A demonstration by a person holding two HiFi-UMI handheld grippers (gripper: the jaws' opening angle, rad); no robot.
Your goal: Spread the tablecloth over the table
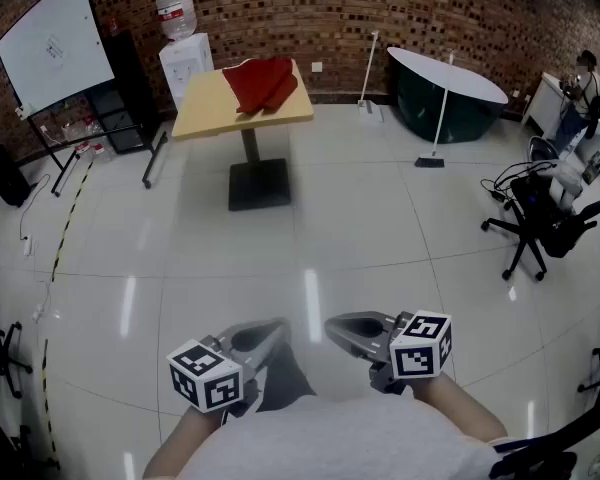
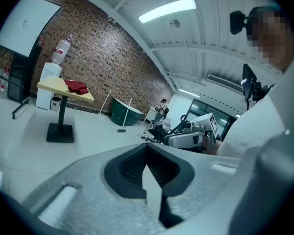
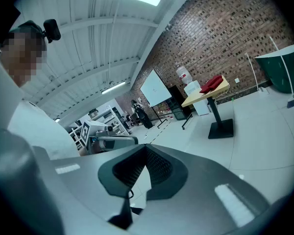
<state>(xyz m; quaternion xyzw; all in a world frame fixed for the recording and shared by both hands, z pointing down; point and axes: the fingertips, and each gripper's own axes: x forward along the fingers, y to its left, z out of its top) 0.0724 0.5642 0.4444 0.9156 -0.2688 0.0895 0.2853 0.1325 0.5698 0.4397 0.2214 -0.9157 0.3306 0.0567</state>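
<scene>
While the crumpled red fabric tablecloth (image 1: 263, 83) lay bunched on the yellow square pedestal surface (image 1: 208, 108), the left gripper (image 1: 270, 330) and right gripper (image 1: 342, 328) hung well apart from that surface, side by side, fingers clenched shut, empty.

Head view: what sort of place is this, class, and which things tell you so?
Probably an office-style lab or workroom: a whiteboard on a stand, a water dispenser against the brick wall, and an office chair beside cables and equipment.
</scene>
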